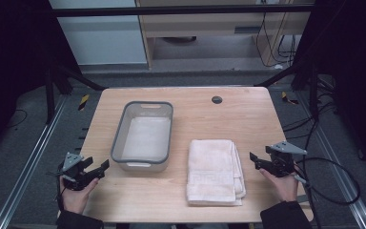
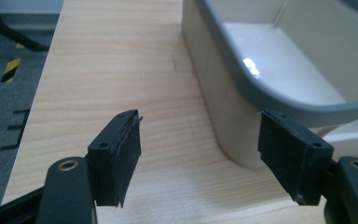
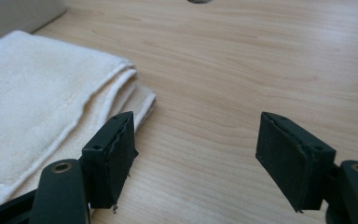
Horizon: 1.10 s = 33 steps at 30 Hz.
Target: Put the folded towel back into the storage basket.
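A folded white towel [image 1: 214, 171] lies on the wooden table [image 1: 248, 119], right of centre near the front. A white bin with a grey rim [image 1: 119, 129] stands left of it and holds nothing. My left gripper [image 1: 99, 168] is held open just off the bin's near left corner; in the left gripper view [image 2: 198, 151] the bin's corner [image 2: 228, 116] sits beyond the right jaw, with nothing between the pads. My right gripper [image 1: 257, 162] is open beside the towel's right edge; in the right gripper view [image 3: 196, 154] the towel [image 3: 37, 107] lies to the left of the left jaw.
A round dark grommet hole [image 1: 217, 99] sits near the table's far edge. Black cables [image 1: 333, 186] trail off the right side. Metal frame rails [image 1: 24, 171] run along both sides of the table on the grey floor.
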Each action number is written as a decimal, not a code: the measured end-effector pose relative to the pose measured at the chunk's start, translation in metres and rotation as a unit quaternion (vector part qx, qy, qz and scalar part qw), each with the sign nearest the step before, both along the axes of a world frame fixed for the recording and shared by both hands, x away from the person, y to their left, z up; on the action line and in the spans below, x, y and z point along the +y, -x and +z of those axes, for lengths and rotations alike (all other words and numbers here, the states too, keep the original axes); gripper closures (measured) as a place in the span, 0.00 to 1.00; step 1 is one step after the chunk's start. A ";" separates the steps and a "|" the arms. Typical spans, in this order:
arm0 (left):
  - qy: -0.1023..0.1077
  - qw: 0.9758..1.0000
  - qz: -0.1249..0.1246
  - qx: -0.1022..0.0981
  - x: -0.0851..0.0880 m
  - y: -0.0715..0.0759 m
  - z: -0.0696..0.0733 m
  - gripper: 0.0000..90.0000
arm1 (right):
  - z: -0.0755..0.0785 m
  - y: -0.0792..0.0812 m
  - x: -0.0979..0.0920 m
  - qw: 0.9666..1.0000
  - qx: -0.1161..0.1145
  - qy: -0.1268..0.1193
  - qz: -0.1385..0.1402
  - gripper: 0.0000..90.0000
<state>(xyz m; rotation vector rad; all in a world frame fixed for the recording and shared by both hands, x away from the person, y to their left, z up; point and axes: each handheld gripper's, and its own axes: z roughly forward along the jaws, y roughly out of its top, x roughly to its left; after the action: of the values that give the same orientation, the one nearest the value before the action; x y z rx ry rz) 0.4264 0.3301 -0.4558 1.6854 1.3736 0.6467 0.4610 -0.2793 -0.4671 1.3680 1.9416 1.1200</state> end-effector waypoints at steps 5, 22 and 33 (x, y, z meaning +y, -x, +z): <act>0.013 1.000 -0.006 -0.006 -0.003 0.002 0.006 0.31 | 0.007 0.001 0.002 1.000 -0.009 -0.007 0.003 0.31; 0.017 0.999 -0.025 -0.029 -0.019 -0.001 0.037 0.35 | 0.043 -0.008 0.009 0.999 -0.032 -0.022 0.029 0.29; 0.023 0.998 -0.041 -0.038 -0.037 -0.006 0.050 0.34 | 0.057 -0.010 0.014 0.998 -0.037 -0.036 0.033 0.27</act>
<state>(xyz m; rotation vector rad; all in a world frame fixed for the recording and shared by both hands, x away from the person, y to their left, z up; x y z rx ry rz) 0.4322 0.2934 -0.4053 1.6554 1.2513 0.6222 0.4710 -0.2652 -0.4103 1.2893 1.9234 1.2652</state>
